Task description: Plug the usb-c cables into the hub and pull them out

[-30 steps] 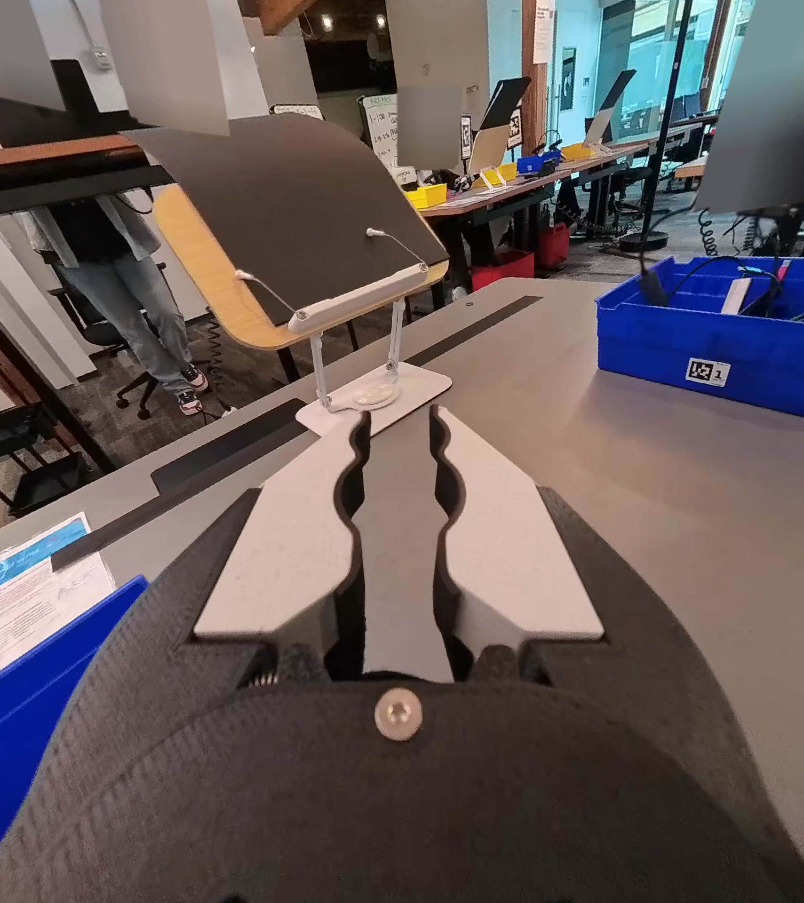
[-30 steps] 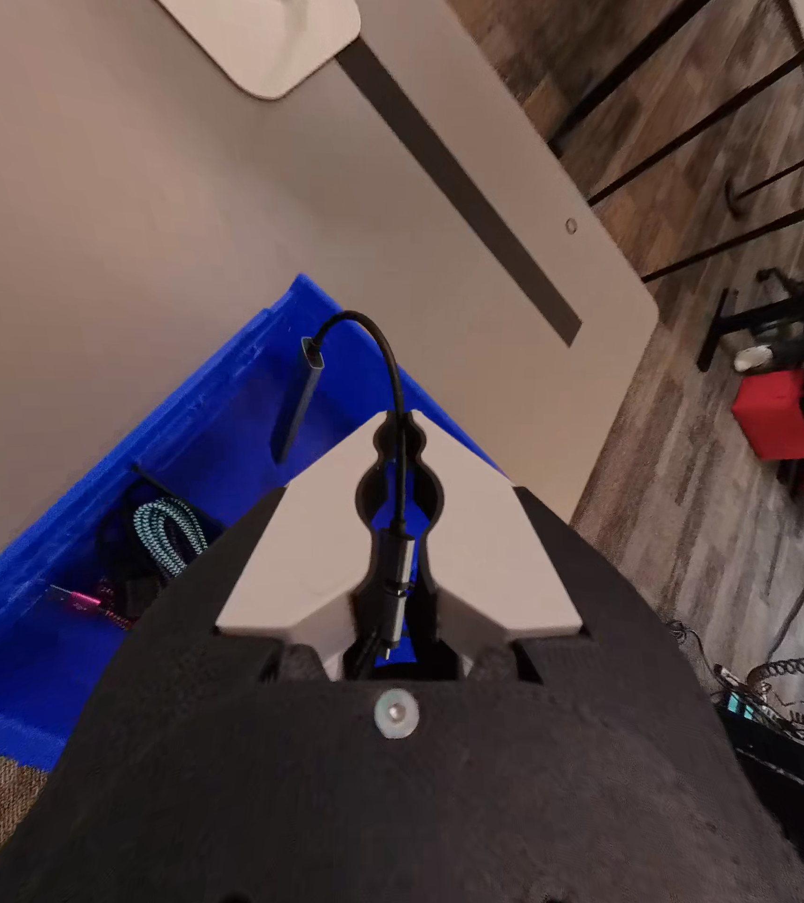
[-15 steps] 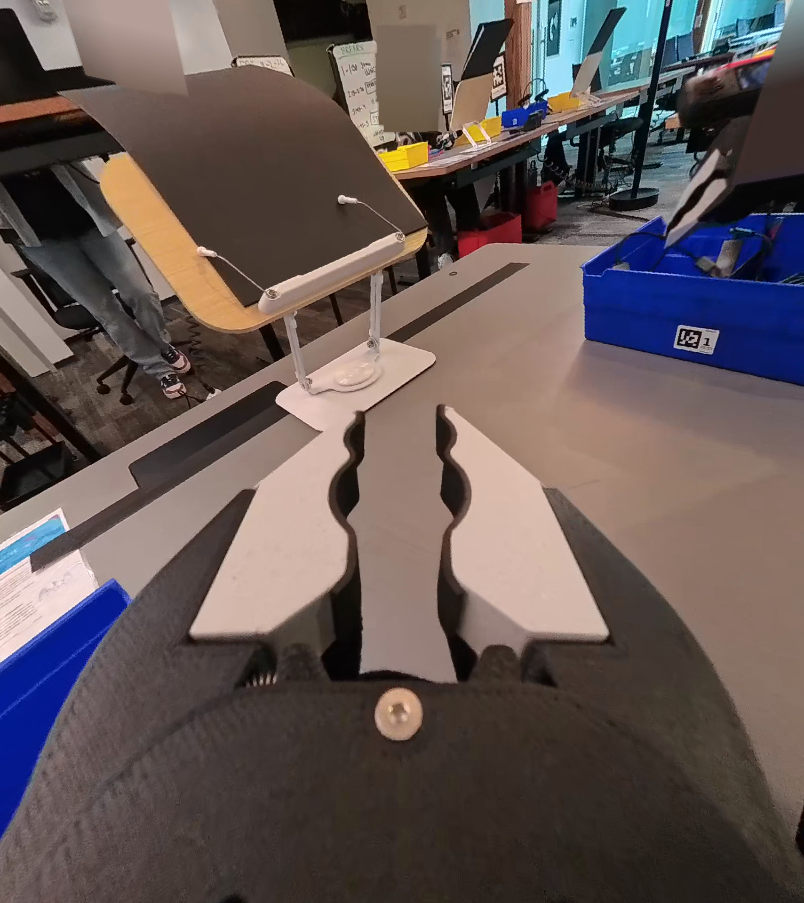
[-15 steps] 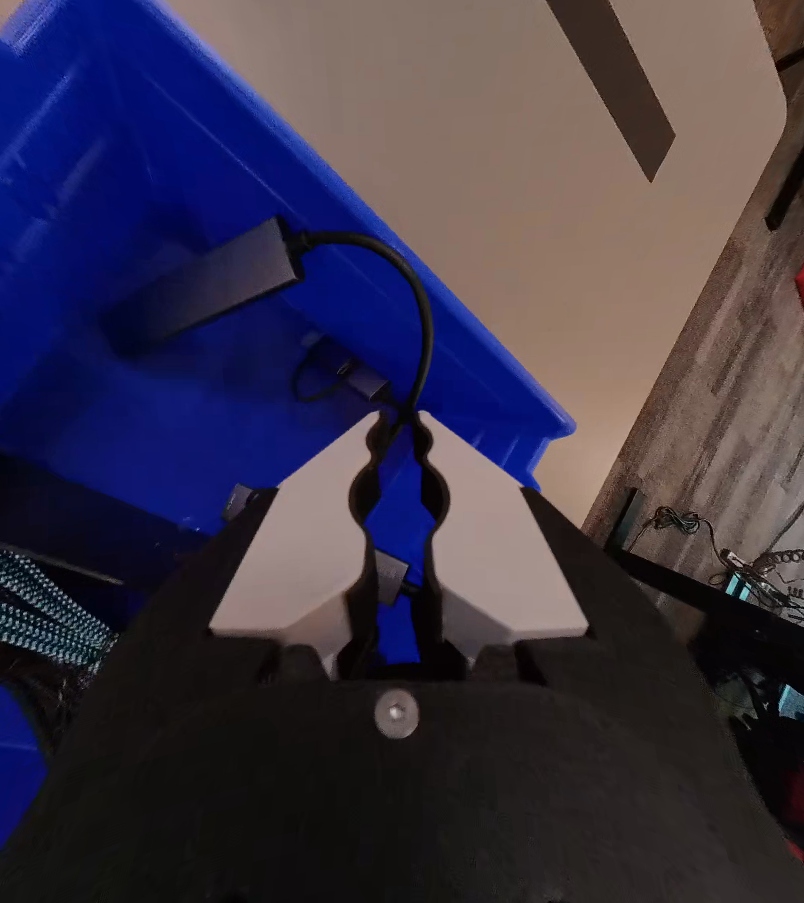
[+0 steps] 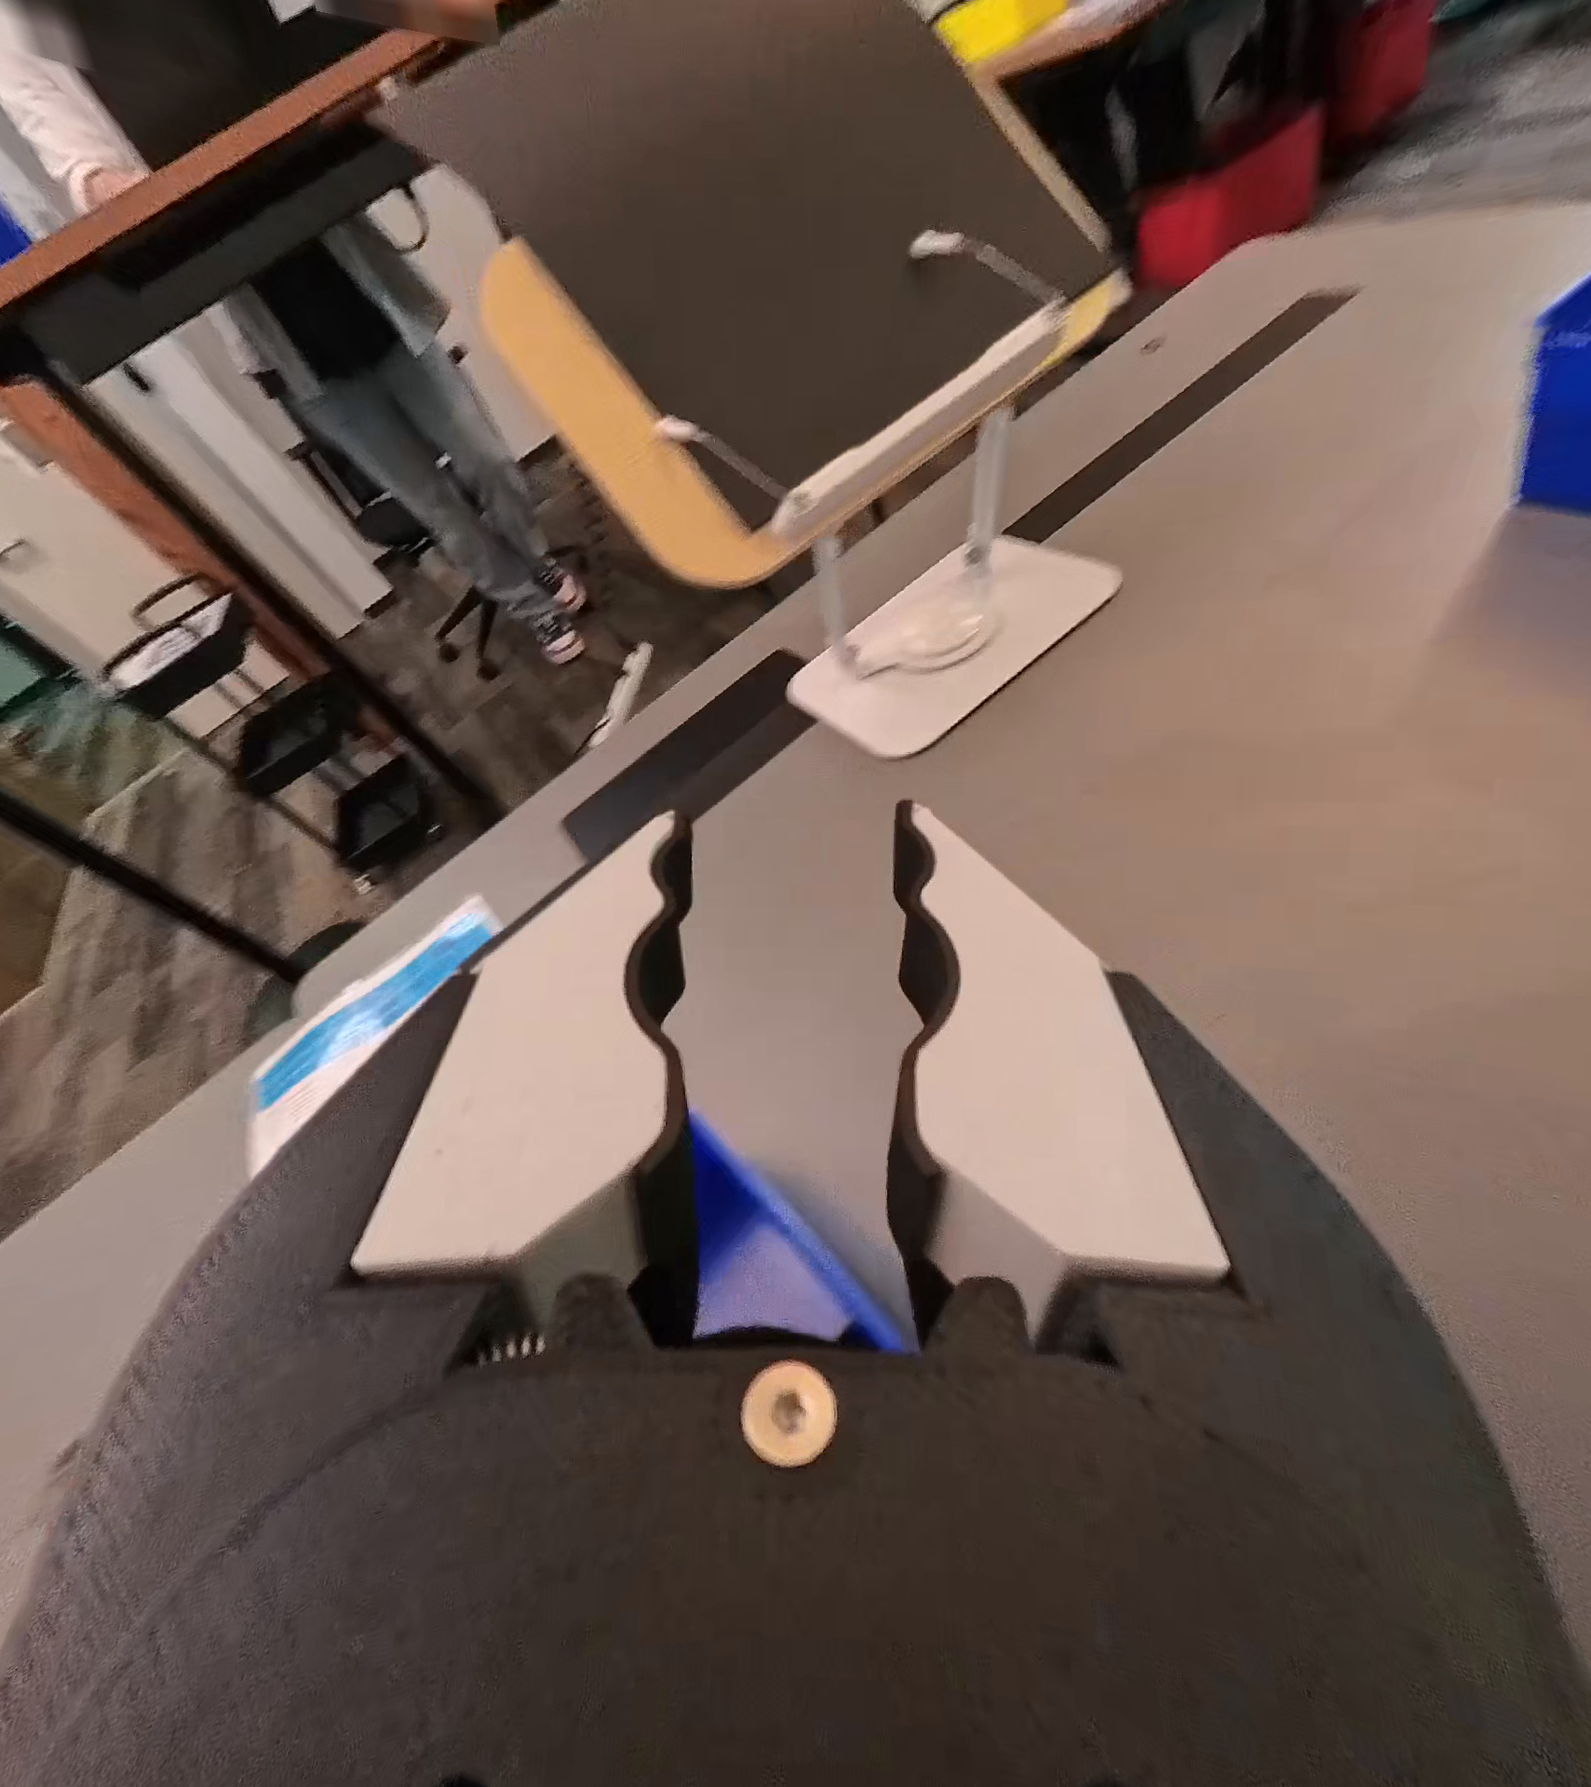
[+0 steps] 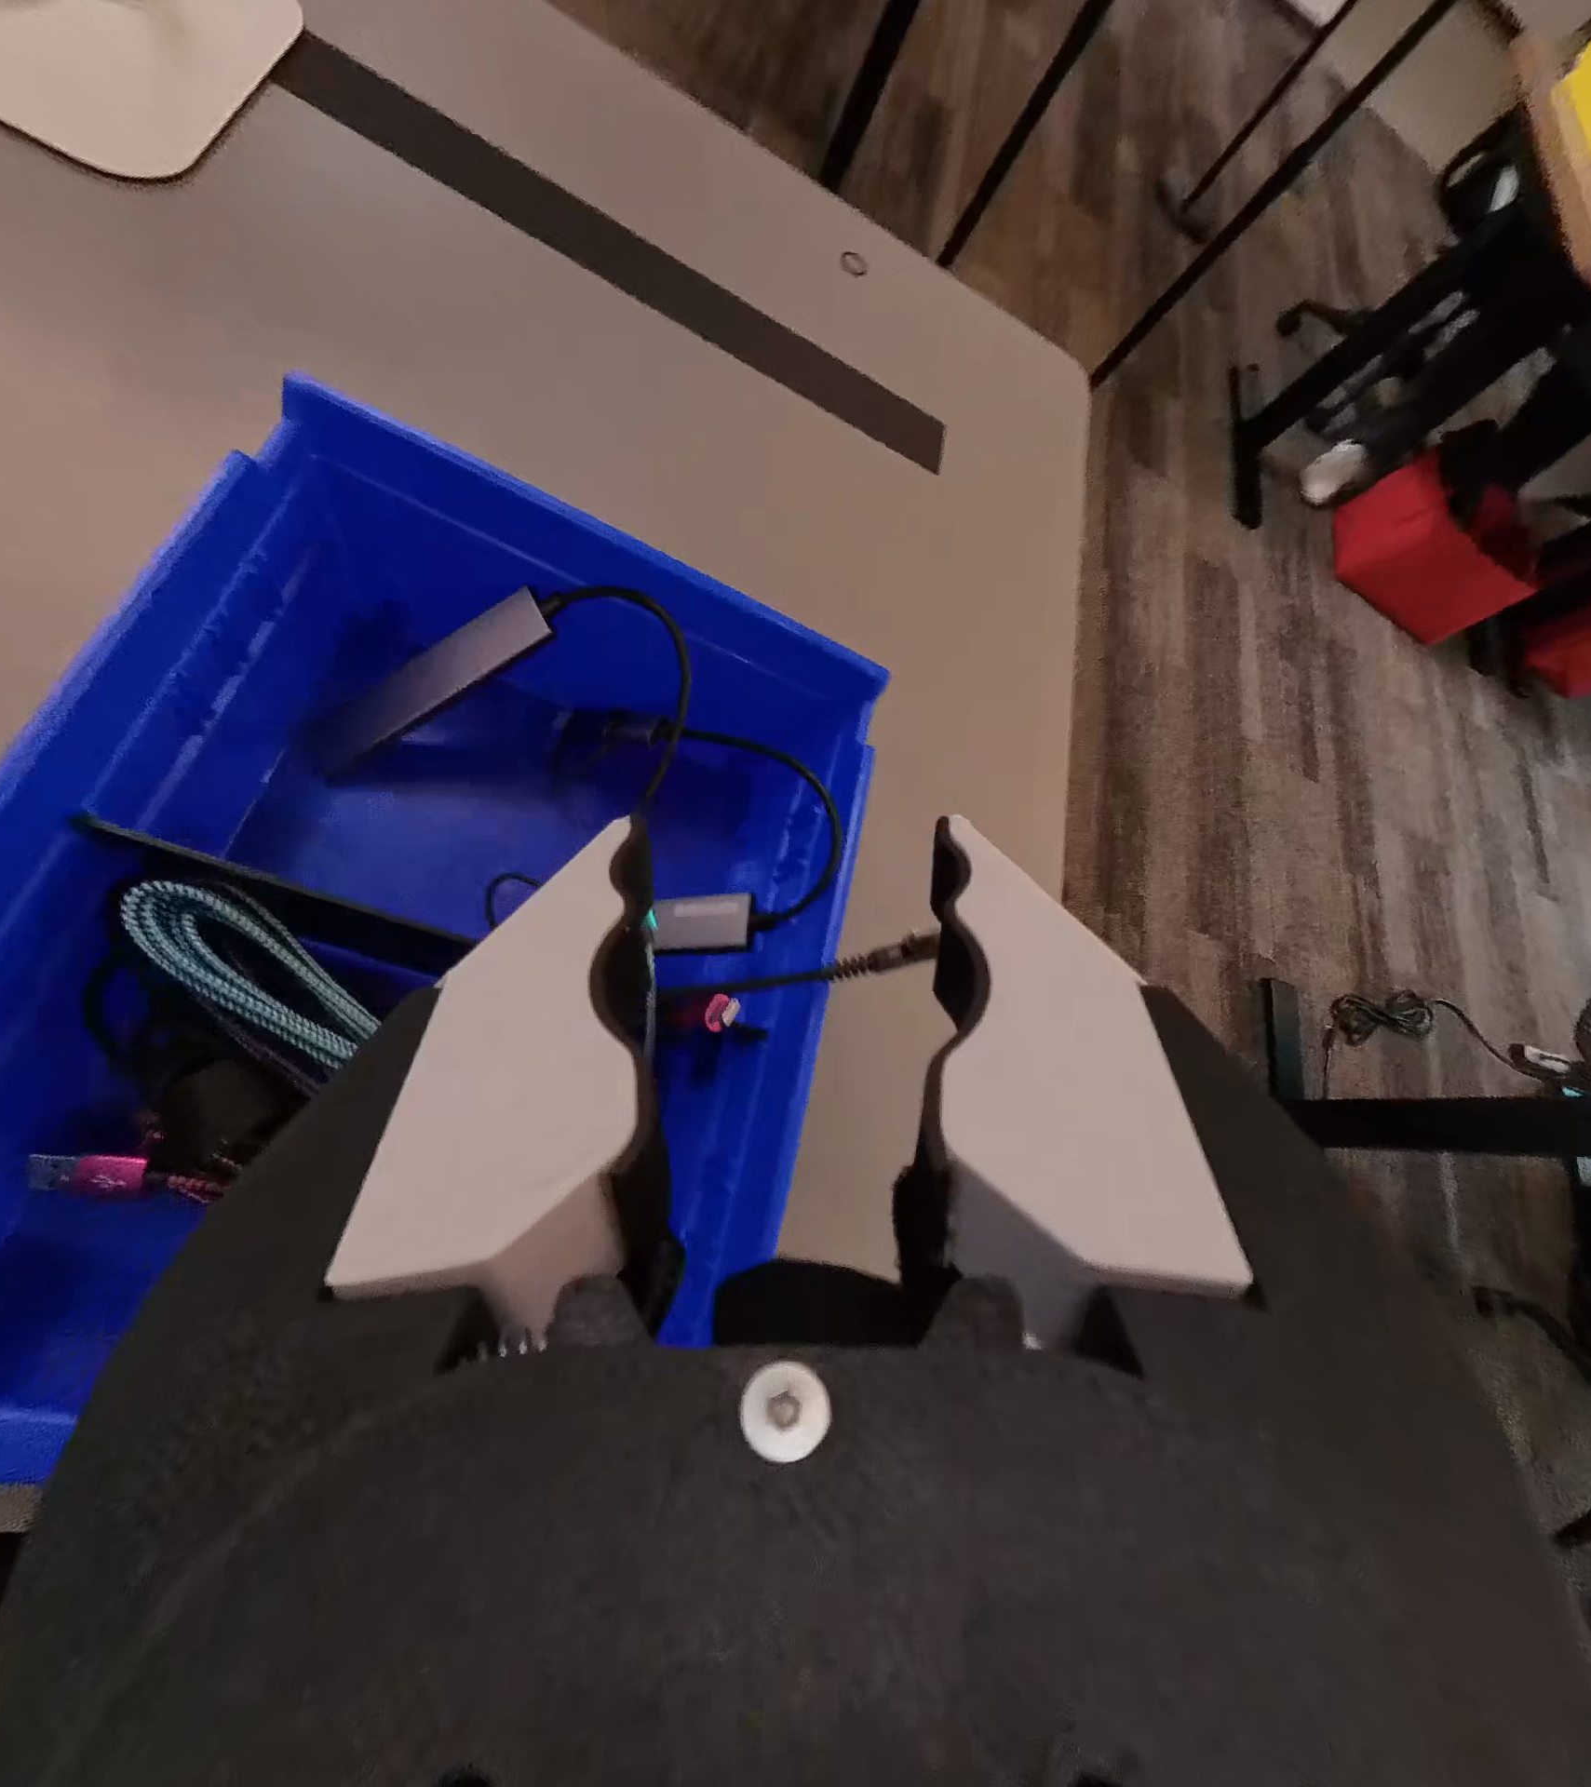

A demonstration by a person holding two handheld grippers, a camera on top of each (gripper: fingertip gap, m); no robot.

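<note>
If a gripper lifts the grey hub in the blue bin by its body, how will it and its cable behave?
The hub looks like a slim rigid bar, probably light and stiff. Its thin black cable already curves loosely, so it would likely flop and trail. Leaning on the bin wall, the hub may slide.

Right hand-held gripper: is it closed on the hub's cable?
No, the right hand-held gripper is open, with the hub's cable beside one finger only.

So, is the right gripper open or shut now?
Open. The right gripper has its fingers spread, and the hub lies in the blue bin.
</note>
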